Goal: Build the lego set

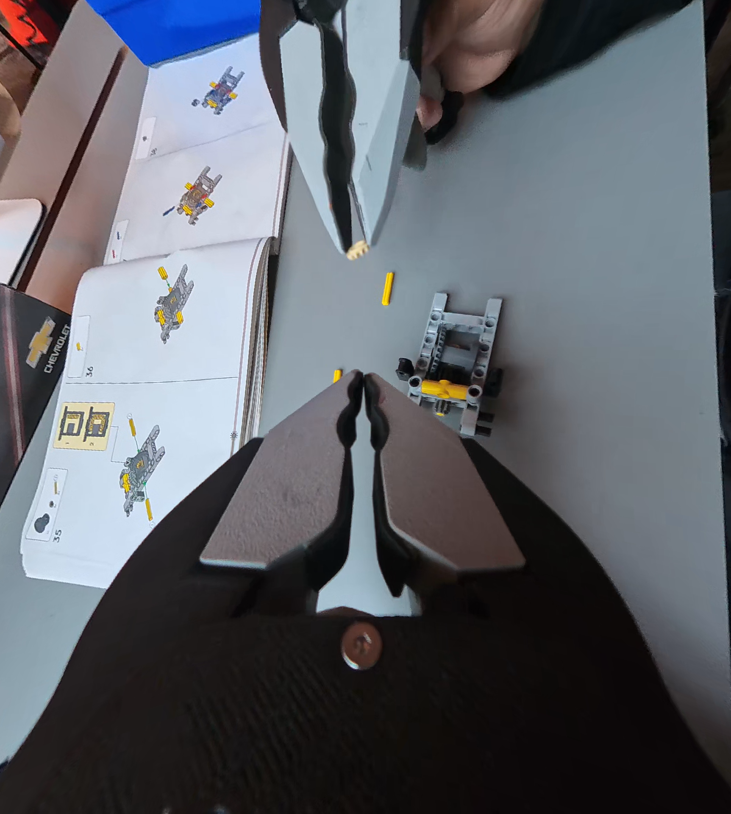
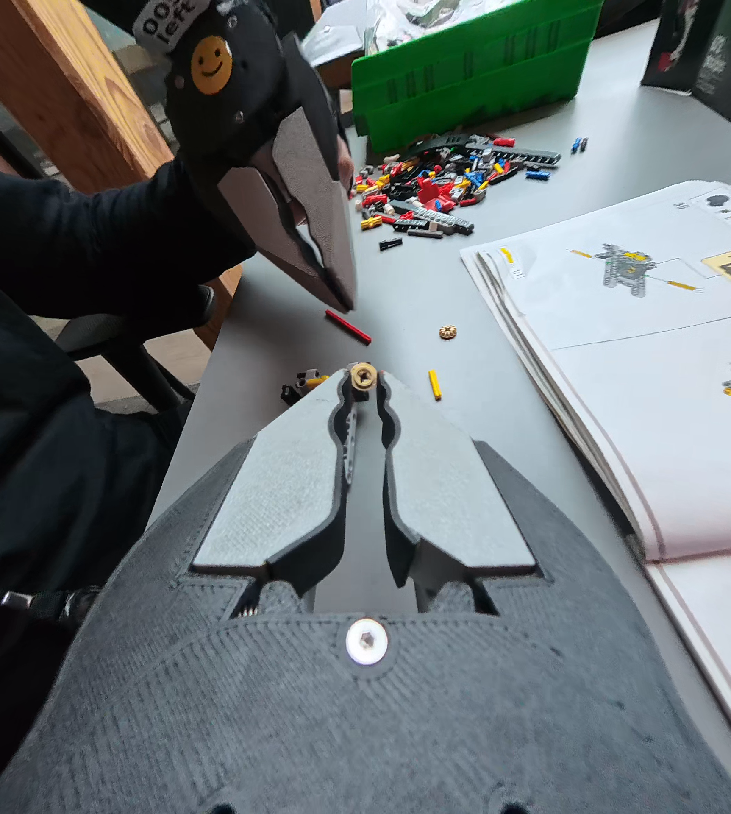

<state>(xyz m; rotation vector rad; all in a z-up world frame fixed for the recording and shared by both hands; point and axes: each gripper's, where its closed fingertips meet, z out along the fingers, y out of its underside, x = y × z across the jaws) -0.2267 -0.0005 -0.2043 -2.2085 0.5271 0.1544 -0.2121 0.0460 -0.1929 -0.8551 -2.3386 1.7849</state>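
Seen from the left wrist view, the left hand-held gripper [image 1: 362,378] hangs over the grey worktop [image 1: 575,246] with its fingertips pressed together and nothing between them. Just to its right sits the partly built lego assembly [image 1: 454,368] — a light grey frame with a yellow connector across its near end and black pins at the sides. A yellow axle [image 1: 387,288] lies beyond the fingertips, and a second yellow piece [image 1: 337,375] peeks out beside the left finger. Farther off, the right hand-held gripper [image 1: 358,251] points down, pinching a small tan gear [image 1: 358,252] at its very tip. An open instruction booklet [image 1: 170,334] lies along the left side of the worktop. From the right wrist view, the right hand-held gripper [image 2: 364,378] is clamped on the tan gear [image 2: 364,376], held above the worktop [image 2: 398,282]. The assembly [image 2: 306,384] shows partly, behind the gripper's left finger. A yellow axle [image 2: 435,384] lies just to the right, a second tan gear [image 2: 447,332] and a red axle [image 2: 348,327] farther on. Beyond them lie a pile of loose lego pieces [image 2: 438,189] and a green bin [image 2: 469,75] — with the booklet [image 2: 645,352] at the right.
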